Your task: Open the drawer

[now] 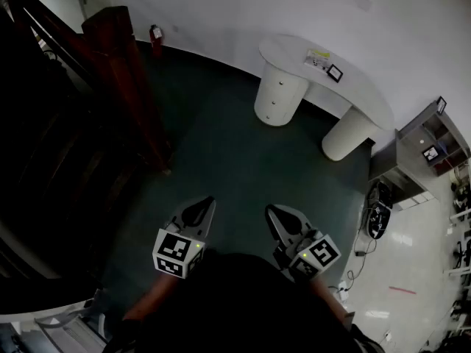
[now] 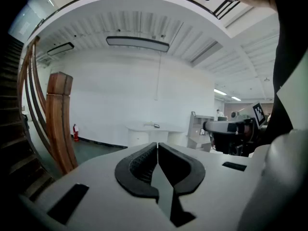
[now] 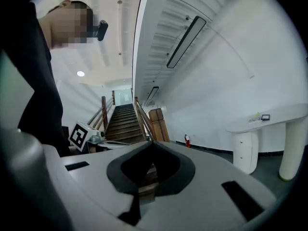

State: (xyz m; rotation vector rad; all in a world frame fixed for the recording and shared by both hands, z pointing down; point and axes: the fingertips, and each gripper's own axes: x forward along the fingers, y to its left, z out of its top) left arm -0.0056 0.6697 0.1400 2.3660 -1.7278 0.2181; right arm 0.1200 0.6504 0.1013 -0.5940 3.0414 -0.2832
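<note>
Green floor (image 1: 221, 153) separates the drawer (image 1: 278, 94) under the surface (image 1: 360, 98), upper centre, from the left tool (image 1: 205, 203) and right tool (image 1: 271, 212), both closed on nothing; best to step closer, then open one at the knob.

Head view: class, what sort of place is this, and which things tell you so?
Probably an office lobby or reception hall: a curved white desk stands against the wall, there is a wooden staircase with a heavy newel post, and a fire extinguisher sits at the wall's foot.
</note>
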